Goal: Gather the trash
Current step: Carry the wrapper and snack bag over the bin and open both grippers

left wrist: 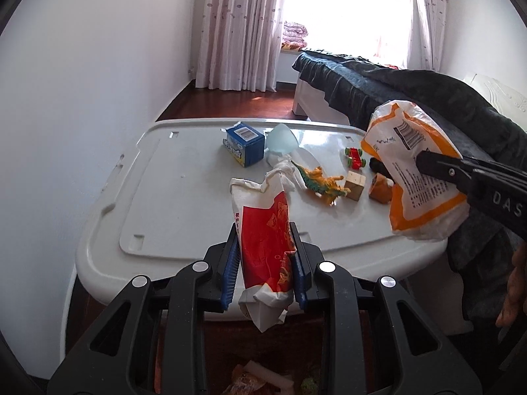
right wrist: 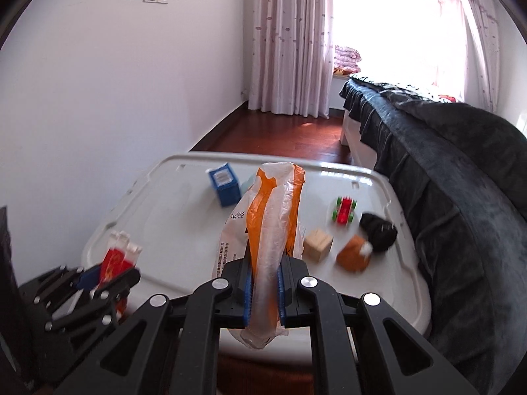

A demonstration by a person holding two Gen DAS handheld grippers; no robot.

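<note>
Trash is in both grippers at once: the left gripper (left wrist: 265,256) has its jaws clamped on a red-and-white wrapper (left wrist: 263,227), and the right gripper (right wrist: 265,291) has its jaws clamped on an orange-and-white bag (right wrist: 270,223). Each piece stands up between the blue pads (left wrist: 230,270), pinched near its lower third, with a crumpled tail hanging below the jaws and the longer part rising above them. Both are lifted clear of the white bin lid (left wrist: 184,197). The step in hand looks like carrying the two pieces to a drop point, probably the spot with more wrappers (left wrist: 253,381) low in the left view. To do it well, keep both grips firm until each bag is over the pile, since thin film slips easily, and keep the two grippers apart so the bags do not tangle. Left on the lid are a blue carton (left wrist: 244,146), crumpled tissue (left wrist: 285,168), a toy dinosaur (left wrist: 321,181), a wooden block (right wrist: 318,245) and a toy car (right wrist: 344,210)
</note>
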